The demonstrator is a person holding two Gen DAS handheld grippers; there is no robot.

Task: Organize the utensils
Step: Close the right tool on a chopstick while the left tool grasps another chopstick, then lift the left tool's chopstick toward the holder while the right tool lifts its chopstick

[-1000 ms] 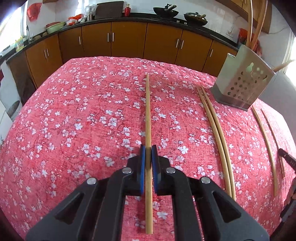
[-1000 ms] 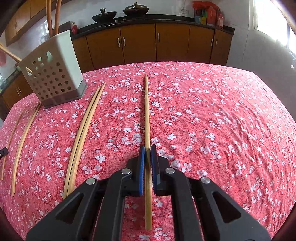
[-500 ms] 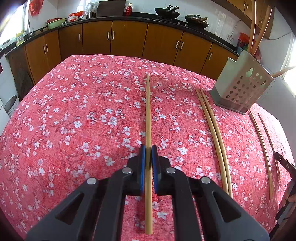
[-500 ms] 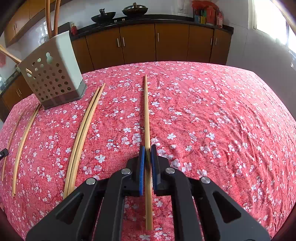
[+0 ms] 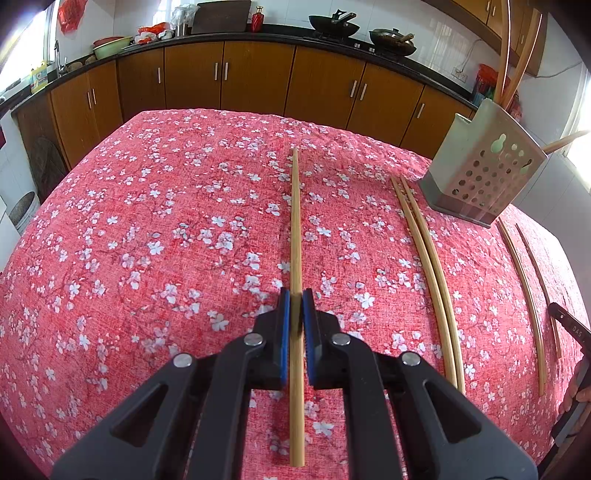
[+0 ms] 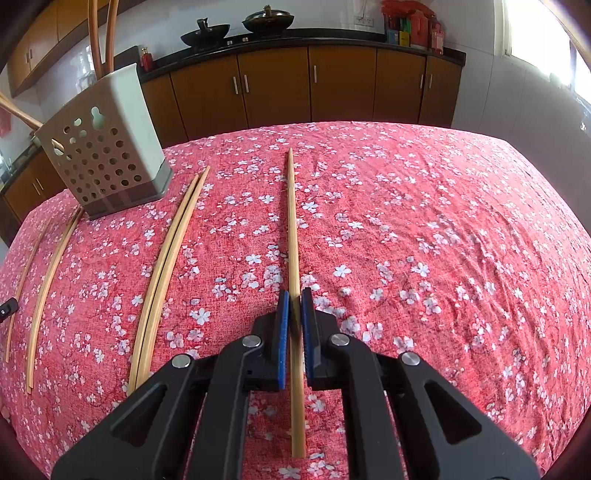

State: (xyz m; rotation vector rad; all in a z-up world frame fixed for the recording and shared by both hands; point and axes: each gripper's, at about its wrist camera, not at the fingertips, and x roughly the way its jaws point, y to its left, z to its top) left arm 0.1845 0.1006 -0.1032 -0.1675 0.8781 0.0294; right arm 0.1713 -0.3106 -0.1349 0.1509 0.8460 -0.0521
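My left gripper (image 5: 295,295) is shut on a bamboo chopstick (image 5: 295,221) that runs straight ahead between the blue pads, over the red flowered tablecloth (image 5: 166,240). My right gripper (image 6: 294,295) is shut on another chopstick (image 6: 292,221) in the same way. A grey perforated utensil holder (image 5: 484,173) (image 6: 107,155) stands between the two grippers at the back, with chopsticks (image 6: 103,33) standing in it. A pair of chopsticks (image 5: 424,266) (image 6: 170,258) lies on the cloth beside the holder, and two more chopsticks (image 5: 521,288) (image 6: 51,273) lie past them.
Brown cabinets (image 5: 258,77) under a black counter with woks (image 5: 334,24) stand behind the table. A hand (image 5: 576,391) on the other gripper shows at the right edge of the left wrist view. The cloth (image 6: 443,240) to the right of my right gripper bears nothing.
The left wrist view has shifted a little, so the holder sits slightly lower in it. Both grippers stay shut on their chopsticks, and the right wrist view is unchanged.
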